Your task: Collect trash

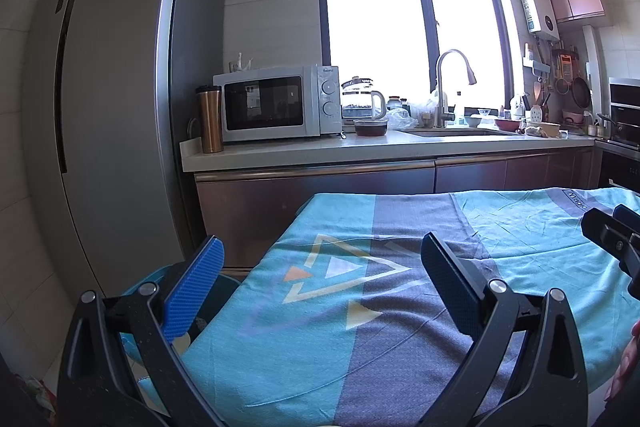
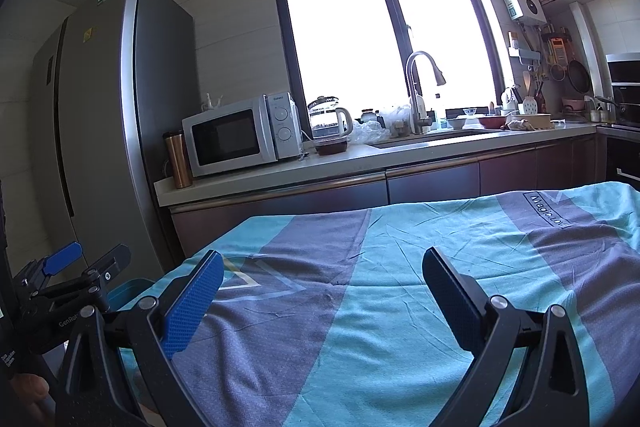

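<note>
At the far left stands a tall grey refrigerator (image 1: 116, 99), its side against the end of the pale countertop (image 1: 304, 149). On that counter, going rightward: a copper-coloured travel mug (image 1: 210, 119) standing upright, touching or just beside a white microwave (image 1: 276, 105), then a glass kettle (image 1: 362, 101), a dark lidded container (image 1: 371, 127) in front of it, crumpled clear plastic bags (image 1: 404, 117) by the gooseneck faucet (image 1: 446, 83) over the sink, and bowls further right. A white water heater (image 1: 538, 1) hangs on the wall near the pink upper cabinet.

Nearer the cameras is a table covered by a teal and grey-purple cloth (image 1: 360, 307) printed with triangles. No piece of trash can be made out on the cloth in either view, so neither its place nor the way its long axis runs can be told. A teal bin (image 2: 128, 289) sits low, just off the table's left edge, mostly hidden.

The left gripper (image 1: 320, 281) hovers over the cloth's left part, its blue-padded fingers (image 1: 198, 287) spread wide, holding nothing. The right gripper (image 2: 322, 295) hangs over the cloth further right, jaws likewise wide apart and empty.
</note>
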Tool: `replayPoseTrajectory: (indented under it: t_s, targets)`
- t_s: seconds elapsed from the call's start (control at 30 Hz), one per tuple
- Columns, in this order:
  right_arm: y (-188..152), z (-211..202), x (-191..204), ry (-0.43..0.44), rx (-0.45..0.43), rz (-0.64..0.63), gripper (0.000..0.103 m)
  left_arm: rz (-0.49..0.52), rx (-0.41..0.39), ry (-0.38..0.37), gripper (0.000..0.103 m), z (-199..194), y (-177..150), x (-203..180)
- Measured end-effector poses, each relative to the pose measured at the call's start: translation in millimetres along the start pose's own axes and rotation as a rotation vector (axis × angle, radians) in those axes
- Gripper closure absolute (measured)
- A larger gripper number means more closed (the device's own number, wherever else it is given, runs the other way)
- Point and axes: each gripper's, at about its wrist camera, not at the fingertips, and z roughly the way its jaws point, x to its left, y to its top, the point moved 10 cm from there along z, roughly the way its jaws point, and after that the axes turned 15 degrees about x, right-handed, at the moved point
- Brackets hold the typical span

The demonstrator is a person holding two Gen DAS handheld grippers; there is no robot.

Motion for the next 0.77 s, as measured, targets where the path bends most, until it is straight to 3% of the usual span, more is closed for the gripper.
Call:
replayPoseTrajectory:
  t_s: [0.5,0.67,0.77]
  targets:
    - [-2.0,5.0,-5.3,0.001,0.014,0.004,0.007,0.007,0.021,-0.004,0.006,6.2,-3.3,-5.6]
    - [-1.4,5.8,-18.5,-0.019,0.021,0.014,0.007,0.019,0.119,-0.072,0.006,31.0,-6.9,-17.7]
    - [-0.7,9.0,-34.7,-0.046,0.051,0.025,0.007,0.022,0.241,-0.136,0.006,62.8,-10.7,-30.3]
